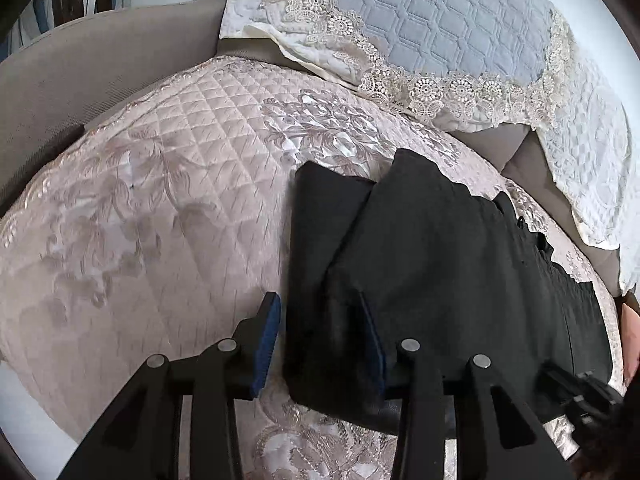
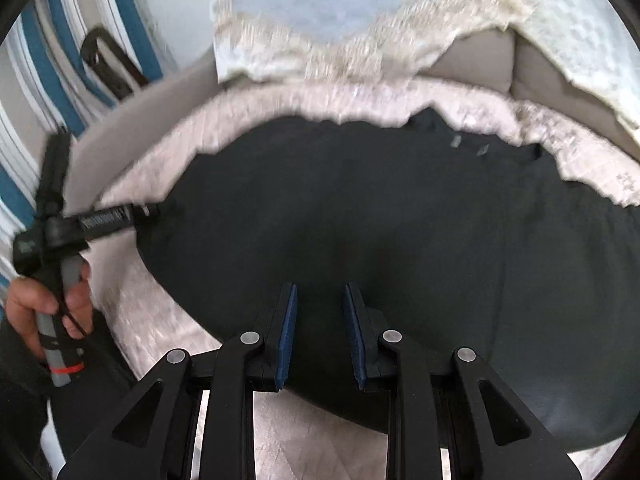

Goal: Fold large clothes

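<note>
A black garment (image 1: 440,264) lies spread on a pink quilted sofa cover (image 1: 168,184), folded into a long band with a gathered waistband at the right. My left gripper (image 1: 320,308) is open, its jaws straddling the garment's left edge, low over the cloth. In the right wrist view the same garment (image 2: 380,208) fills the middle. My right gripper (image 2: 320,296) is open just above its near part, holding nothing. The left gripper (image 2: 154,212) also shows there, at the garment's left edge, held by a hand (image 2: 44,304).
A grey-blue quilted cover with cream lace trim (image 1: 440,28) drapes the sofa back. The brown sofa arm (image 1: 80,80) curves at the left. A striped blue and white curtain (image 2: 48,60) hangs behind. The right wrist view is motion-blurred.
</note>
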Action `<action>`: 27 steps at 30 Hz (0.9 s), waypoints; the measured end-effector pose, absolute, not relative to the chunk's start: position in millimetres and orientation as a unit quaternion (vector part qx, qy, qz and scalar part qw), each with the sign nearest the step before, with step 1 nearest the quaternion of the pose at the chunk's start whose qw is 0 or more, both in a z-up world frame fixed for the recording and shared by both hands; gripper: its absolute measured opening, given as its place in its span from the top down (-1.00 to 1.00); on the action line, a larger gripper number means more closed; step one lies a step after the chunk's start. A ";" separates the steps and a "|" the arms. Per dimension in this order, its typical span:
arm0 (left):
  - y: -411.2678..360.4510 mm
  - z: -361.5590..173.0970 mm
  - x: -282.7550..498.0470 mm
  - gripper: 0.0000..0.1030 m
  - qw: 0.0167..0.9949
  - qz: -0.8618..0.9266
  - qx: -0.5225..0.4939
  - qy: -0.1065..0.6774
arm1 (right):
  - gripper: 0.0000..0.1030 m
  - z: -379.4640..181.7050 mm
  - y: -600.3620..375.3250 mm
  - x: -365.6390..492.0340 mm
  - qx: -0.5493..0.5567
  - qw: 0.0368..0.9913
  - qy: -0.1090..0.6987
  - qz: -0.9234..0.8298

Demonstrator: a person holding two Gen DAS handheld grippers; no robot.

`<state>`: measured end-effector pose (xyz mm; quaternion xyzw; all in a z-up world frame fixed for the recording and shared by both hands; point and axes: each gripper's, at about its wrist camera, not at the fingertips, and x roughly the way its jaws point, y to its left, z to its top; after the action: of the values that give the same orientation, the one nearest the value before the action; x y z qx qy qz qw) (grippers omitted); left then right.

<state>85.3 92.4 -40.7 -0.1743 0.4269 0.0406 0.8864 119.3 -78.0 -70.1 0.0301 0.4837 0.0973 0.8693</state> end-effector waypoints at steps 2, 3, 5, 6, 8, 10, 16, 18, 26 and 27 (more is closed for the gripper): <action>93.2 -41.3 79.9 0.19 0.888 0.036 -0.177 0.424 | 0.51 -70.6 -78.2 115.0 0.026 0.870 0.482 0.101; 95.2 -40.4 78.0 0.17 0.887 0.032 -0.182 0.423 | 0.51 -69.8 -79.1 114.6 0.028 0.869 0.483 0.101; 101.3 -39.7 81.6 0.07 0.882 0.025 -0.196 0.428 | 0.52 -67.9 -81.2 115.0 0.033 0.867 0.486 0.103; 104.3 -39.9 85.1 0.00 0.880 0.024 -0.200 0.430 | 0.52 -68.2 -81.3 115.8 0.033 0.866 0.488 0.103; 108.9 -40.2 96.3 -0.09 0.876 0.016 -0.212 0.433 | 0.52 -69.5 -81.7 116.3 0.034 0.865 0.490 0.103; 110.5 -42.8 108.6 -0.20 0.870 -0.006 -0.224 0.439 | 0.52 -70.0 -81.6 116.4 0.033 0.865 0.490 0.102; 98.6 -47.0 116.8 -0.17 0.861 -0.042 -0.245 0.444 | 0.52 -70.3 -80.6 117.1 0.034 0.865 0.491 0.098; 94.1 -50.6 108.4 0.03 0.863 -0.039 -0.237 0.444 | 0.52 -70.4 -80.3 115.2 0.034 0.865 0.491 0.096; 104.8 -53.8 97.1 0.43 0.856 -0.039 -0.269 0.440 | 0.52 -47.2 -80.3 126.9 0.053 0.876 0.470 0.097; 104.4 -52.7 97.8 0.46 0.856 -0.039 -0.267 0.440 | 0.52 -46.1 -79.0 131.8 0.055 0.877 0.468 0.098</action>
<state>97.8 104.4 -52.7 -0.2669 0.4404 -0.0388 0.8563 131.8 -79.0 -46.1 0.0552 0.4679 0.0981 0.8766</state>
